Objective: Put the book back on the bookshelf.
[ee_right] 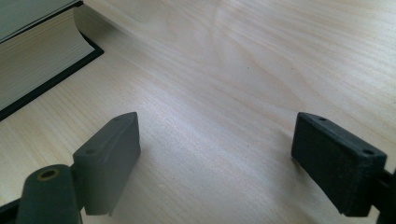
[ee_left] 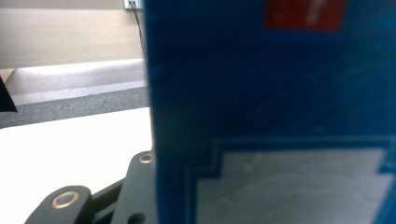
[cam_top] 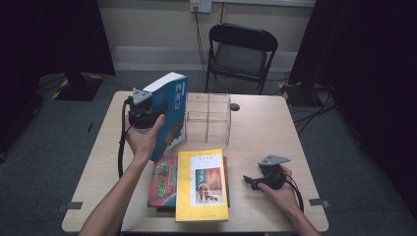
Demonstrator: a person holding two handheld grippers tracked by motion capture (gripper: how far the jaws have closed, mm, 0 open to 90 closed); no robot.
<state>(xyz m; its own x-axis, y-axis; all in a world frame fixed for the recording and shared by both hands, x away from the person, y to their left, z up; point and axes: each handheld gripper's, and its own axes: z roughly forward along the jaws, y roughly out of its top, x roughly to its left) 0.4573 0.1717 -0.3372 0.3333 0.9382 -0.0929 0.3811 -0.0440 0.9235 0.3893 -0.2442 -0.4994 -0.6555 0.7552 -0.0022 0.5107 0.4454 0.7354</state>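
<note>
Nearest the high view's camera, a yellow book (cam_top: 202, 185) lies flat on a stack of books (cam_top: 162, 182), between the two tongs and just left of the right gripper (cam_top: 252, 181). That right gripper rests low over the table (cam_top: 265, 123), its jaws standing wide apart with nothing but bare wood between them in the right gripper view; the page edge of a stacked book (ee_right: 37, 60) lies ahead and to its left. The left gripper (cam_top: 147, 115) is clamped on the blue book (cam_top: 169, 110), which it holds upright and off the table, just left of the clear plastic organizer (cam_top: 207, 117). Judged risk: the book is thick and heavy and is gripped near one edge, so it may pivot or slip between the pads if the hand tilts. A second risk is collision, since the organizer's near wall and its inner dividers stand directly beside the book; a skewed entry could push the light organizer across the table. A folding chair (cam_top: 241, 49) stands well beyond both tongs, clear of the work.
</note>
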